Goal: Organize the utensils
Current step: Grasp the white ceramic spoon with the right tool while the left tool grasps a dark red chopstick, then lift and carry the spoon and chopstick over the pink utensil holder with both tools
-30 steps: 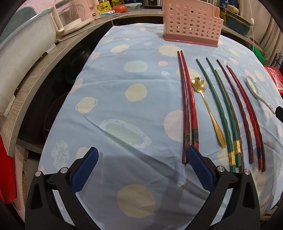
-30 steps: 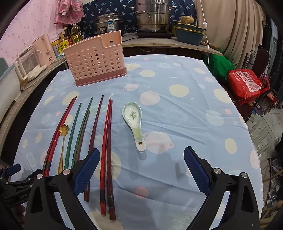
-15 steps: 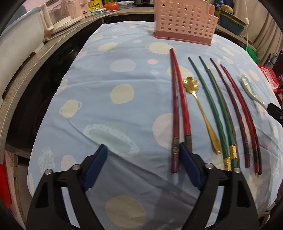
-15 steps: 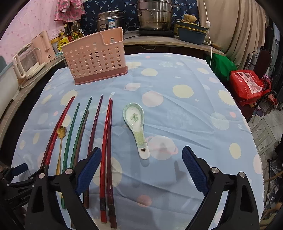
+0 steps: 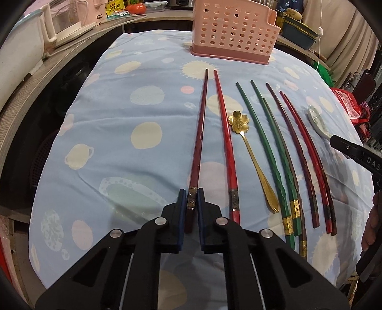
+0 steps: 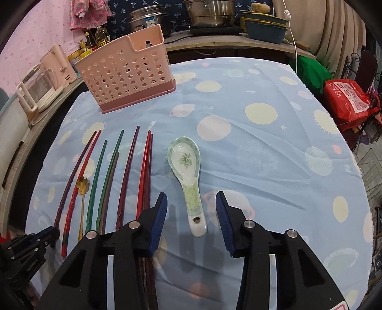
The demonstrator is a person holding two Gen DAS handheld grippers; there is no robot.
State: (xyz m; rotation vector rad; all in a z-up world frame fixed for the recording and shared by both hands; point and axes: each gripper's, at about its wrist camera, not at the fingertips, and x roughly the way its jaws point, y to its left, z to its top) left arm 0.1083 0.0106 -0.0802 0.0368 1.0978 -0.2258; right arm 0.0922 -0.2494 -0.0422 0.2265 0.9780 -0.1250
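Observation:
My left gripper (image 5: 191,190) is closing, its blue pads pressed on the banded end of a dark red chopstick (image 5: 199,133) that lies on the blue tablecloth (image 5: 143,167). A brighter red chopstick (image 5: 225,138), a gold flower spoon (image 5: 238,122), green chopsticks (image 5: 262,147) and more red ones (image 5: 308,152) lie to its right. My right gripper (image 6: 191,194) is closing around the handle of a white-and-green ceramic spoon (image 6: 185,162); gaps remain between its pads and the handle. A pink perforated holder (image 6: 126,78) stands at the table's far side.
A wooden counter (image 5: 35,78) curves round the table's left and far sides, carrying a pink appliance (image 6: 47,78), bottles and steel pots (image 6: 210,12). A red bag (image 6: 346,100) sits beyond the right table edge. The tablecloth right of the ceramic spoon is bare.
The left jaws went from wide open to closed on the dark red chopstick, which now angles away from its red neighbour. The right gripper moved forward over the ceramic spoon's handle and its jaws narrowed.

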